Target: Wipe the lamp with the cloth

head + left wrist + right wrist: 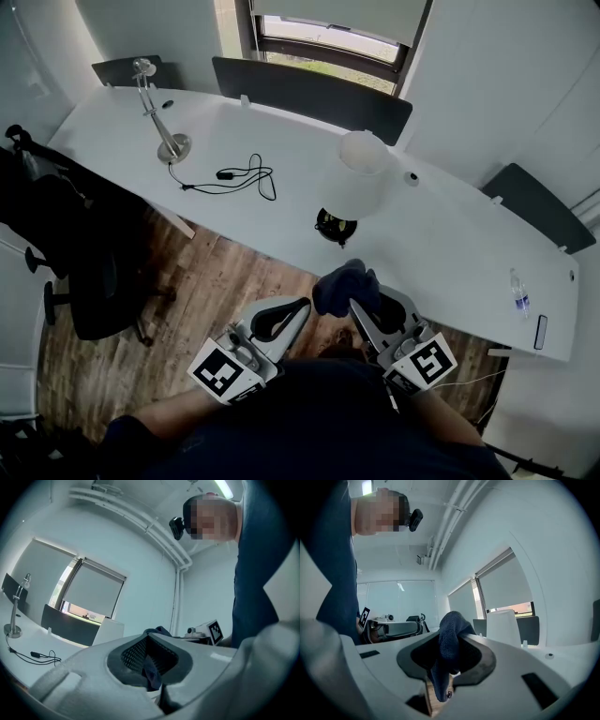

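Lamp (364, 173) base largely beneath its own shade, detail indistinct

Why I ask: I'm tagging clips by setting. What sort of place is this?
Probably an office or meeting room: a long white table, dark chairs tucked behind it, a black swivel chair, and a window with a roller blind.

Dk cloth (342, 284) in R tool (355, 301); lamp (361, 180) upright

Head view steeply down; gripper views low, sharing lamp (108, 631).
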`<act>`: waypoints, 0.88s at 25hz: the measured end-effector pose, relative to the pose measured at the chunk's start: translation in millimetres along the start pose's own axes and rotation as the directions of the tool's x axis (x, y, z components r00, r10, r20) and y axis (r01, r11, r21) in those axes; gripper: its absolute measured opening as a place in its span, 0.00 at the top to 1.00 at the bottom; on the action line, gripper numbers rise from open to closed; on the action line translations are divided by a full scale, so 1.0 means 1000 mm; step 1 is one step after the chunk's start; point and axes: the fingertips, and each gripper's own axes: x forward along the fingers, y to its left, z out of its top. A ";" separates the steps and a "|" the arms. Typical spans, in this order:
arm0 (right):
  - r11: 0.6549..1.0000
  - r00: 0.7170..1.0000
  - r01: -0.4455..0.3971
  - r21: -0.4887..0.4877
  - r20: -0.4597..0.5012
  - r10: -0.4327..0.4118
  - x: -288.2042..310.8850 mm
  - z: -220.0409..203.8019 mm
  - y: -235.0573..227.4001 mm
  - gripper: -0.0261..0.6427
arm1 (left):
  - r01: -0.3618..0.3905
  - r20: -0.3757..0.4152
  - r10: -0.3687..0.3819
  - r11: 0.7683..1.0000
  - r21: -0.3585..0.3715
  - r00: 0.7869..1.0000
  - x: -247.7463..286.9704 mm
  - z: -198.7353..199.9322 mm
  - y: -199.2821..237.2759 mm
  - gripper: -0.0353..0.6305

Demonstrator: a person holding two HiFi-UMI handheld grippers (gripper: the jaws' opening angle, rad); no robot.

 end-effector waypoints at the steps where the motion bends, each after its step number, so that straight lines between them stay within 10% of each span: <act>1: 1.000 1.000 -0.001 0.000 0.000 0.001 0.000 0.001 -0.004 0.82 | -0.006 0.000 0.006 1.000 0.002 1.000 0.003 0.001 0.002 0.94; 22: 0.973 0.971 -0.232 -0.018 0.055 0.232 0.044 0.044 -0.167 0.82 | -0.245 0.009 0.245 0.968 0.046 0.969 0.137 -0.001 0.049 0.94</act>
